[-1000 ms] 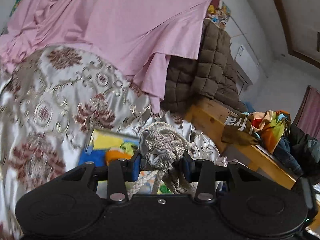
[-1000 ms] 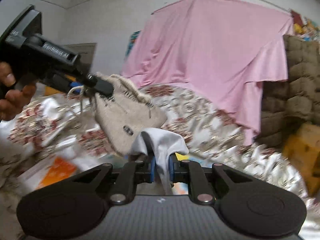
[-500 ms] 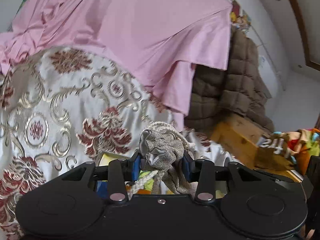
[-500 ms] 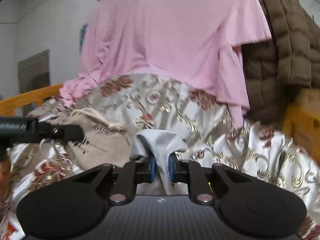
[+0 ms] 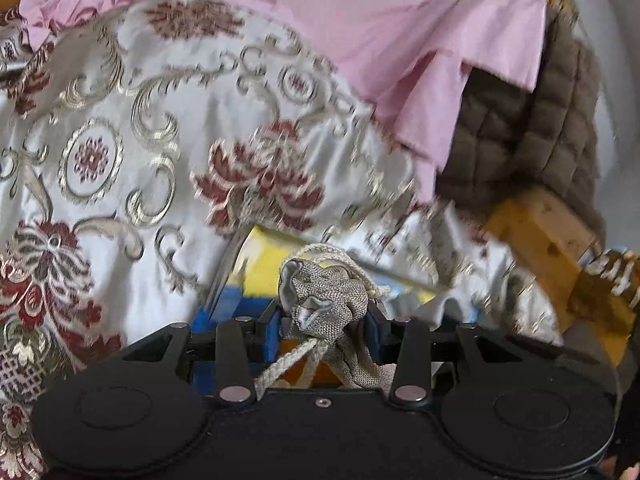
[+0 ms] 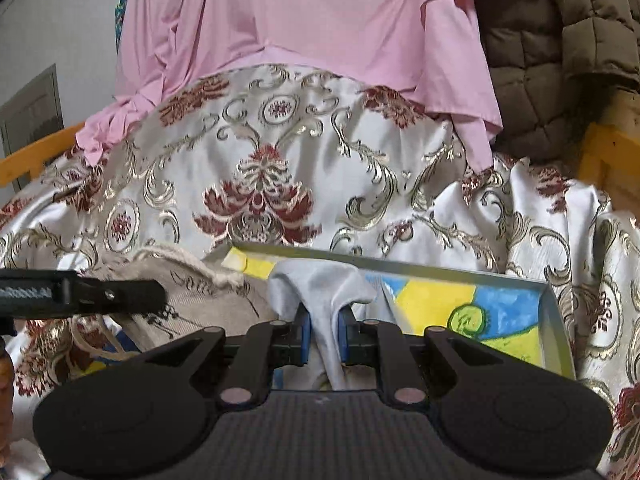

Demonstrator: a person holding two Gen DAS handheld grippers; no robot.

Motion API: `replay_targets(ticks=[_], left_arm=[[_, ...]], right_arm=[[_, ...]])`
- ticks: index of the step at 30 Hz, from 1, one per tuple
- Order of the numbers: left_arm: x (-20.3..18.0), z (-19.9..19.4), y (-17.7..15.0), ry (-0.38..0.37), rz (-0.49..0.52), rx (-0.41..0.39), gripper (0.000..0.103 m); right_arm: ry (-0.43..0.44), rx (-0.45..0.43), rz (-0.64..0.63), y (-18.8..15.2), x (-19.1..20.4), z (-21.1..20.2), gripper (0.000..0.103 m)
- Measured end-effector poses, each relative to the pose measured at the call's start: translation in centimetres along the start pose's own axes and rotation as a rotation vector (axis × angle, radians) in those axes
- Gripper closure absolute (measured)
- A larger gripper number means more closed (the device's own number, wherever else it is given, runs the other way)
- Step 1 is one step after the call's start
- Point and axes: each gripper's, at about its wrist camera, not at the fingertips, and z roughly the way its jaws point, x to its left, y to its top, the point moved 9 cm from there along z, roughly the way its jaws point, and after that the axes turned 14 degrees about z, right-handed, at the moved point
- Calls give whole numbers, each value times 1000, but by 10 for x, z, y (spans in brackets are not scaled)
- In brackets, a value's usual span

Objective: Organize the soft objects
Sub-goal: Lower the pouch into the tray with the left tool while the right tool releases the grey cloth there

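Burlap drawstring pouch (image 5: 328,300) and white cloth (image 6: 320,284) both hang over the painted metal tray (image 6: 554,320), my landmark here. Behind the tray I see the floral satin bedspread (image 6: 260,152), a pink sheet (image 6: 320,20) and a brown quilt (image 6: 560,40) beyond it. My left gripper (image 5: 326,328) pinches the pouch's gathered neck; my right gripper (image 6: 323,330), angled downward, clamps narrowly on the cloth.
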Motion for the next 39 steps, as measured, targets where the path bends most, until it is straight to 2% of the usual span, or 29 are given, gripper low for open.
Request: replay_targets(ticks=[4,13,17,20,27,29,39], left_arm=[[5,10,-14,20,-23,78,58],[10,10,-29,64,-23,122,52],[8,6,-32,91,-8,126,43],[5,2,-33,104,8,130,36],[-8,-21,-25,119,38,92,20],[-13,-31,-21,121,57,72,15],[-36,-100,-10,149,119,-39,2]], right_arm=[[-9,33,14,-8,-4,2,85],[-12,61,2,-16,-4,-5,70],[-9,64,-2,-17,-1,-11,50],[-10,57,-7,-16,0,-19,42],[-6,25,-5,-12,-1,-45,25],[1,15,4,-10,-2,-54,17],[34,-40,-2,-7,4,-116,4]])
